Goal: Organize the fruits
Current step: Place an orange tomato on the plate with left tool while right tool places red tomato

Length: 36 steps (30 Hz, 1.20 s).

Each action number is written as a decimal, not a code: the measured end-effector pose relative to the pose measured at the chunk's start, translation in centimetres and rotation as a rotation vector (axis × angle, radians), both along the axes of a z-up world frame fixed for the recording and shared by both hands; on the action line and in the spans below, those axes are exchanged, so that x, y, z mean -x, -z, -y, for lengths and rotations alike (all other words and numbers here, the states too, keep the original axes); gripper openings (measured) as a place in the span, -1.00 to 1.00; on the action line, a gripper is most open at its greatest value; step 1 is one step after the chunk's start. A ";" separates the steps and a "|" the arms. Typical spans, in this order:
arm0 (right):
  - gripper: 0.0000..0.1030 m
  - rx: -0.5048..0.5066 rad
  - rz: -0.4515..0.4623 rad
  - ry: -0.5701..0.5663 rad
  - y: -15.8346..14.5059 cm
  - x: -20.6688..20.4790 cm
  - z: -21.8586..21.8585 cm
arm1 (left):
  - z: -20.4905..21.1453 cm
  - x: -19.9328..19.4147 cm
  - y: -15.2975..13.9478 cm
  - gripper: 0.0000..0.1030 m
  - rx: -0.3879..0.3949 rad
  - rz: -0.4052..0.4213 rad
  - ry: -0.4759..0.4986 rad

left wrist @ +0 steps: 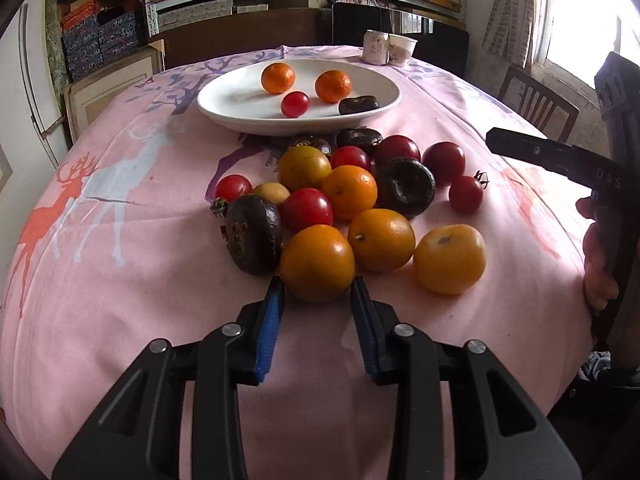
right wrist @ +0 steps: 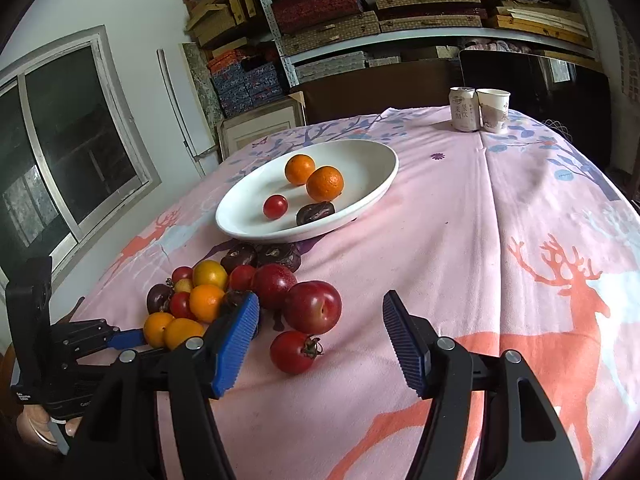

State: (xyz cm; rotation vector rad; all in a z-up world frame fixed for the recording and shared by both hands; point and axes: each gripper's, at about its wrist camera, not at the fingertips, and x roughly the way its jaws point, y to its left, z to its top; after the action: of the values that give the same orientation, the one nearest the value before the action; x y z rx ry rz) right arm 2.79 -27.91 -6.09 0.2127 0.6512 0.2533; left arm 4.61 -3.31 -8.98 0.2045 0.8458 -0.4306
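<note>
Fruit lies in a loose heap (left wrist: pixel 352 204) on the pink tablecloth (left wrist: pixel 120 280) at the middle of the left wrist view, with the white plate (left wrist: pixel 224 108) just above it. The left gripper (left wrist: pixel 318 286) has its 2 blue pads narrowed on either side of the nearest orange (left wrist: pixel 317 263), at the bottom edge of the heap; they look to touch its sides, though I cannot tell how firmly. The right gripper (right wrist: pixel 320 320) stands wide and empty in the lower middle of its own view, with a red tomato (right wrist: pixel 294 351) and a dark red plum (right wrist: pixel 313 306) just ahead of its pads. My worry is that the orange is round and gripped only near its front, so a lift could squeeze it out forward; it also touches a second orange (left wrist: pixel 381 240) and a dark flat fruit (left wrist: pixel 253 239), which may roll if it is dragged. On the plate I count 2 oranges, 1 tomato and 1 dark fruit. The heap holds roughly 16 pieces, several half hidden. A can (right wrist: pixel 464 109) and a paper cup (right wrist: pixel 494 110) stand together at the upper right.
</note>
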 end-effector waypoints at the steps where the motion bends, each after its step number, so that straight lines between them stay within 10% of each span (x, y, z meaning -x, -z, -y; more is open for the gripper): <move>1: 0.27 0.004 0.004 -0.002 0.0 0.2 -0.1 | 0.2 0.0 0.0 -0.13 -0.013 0.014 -0.003; 5: 0.26 0.020 0.005 -0.008 0.0 0.3 -0.5 | 0.2 -0.3 -0.7 0.08 0.010 0.035 -0.004; 7: 0.26 0.019 0.008 -0.009 0.0 0.4 -0.5 | 0.1 -0.4 -0.9 -0.30 0.016 0.036 0.005; 16: 0.23 0.112 -0.110 -0.097 1.3 0.2 -2.8 | -1.7 1.6 -2.0 -0.31 0.086 0.032 0.010; 24: -0.40 0.167 -0.211 -0.101 2.5 -2.3 -4.4 | -3.2 2.8 -3.2 -0.30 0.111 0.053 -0.016; 36: -0.40 -0.051 -0.133 -0.068 -0.4 -3.0 -0.7 | -2.8 -0.4 -6.1 -0.30 0.151 0.075 -0.012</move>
State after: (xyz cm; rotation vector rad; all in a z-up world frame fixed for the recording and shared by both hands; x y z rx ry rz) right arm 5.80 -27.25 -5.66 0.2584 0.7851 0.3237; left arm 4.97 -0.48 -2.84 0.0750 0.7374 -0.4709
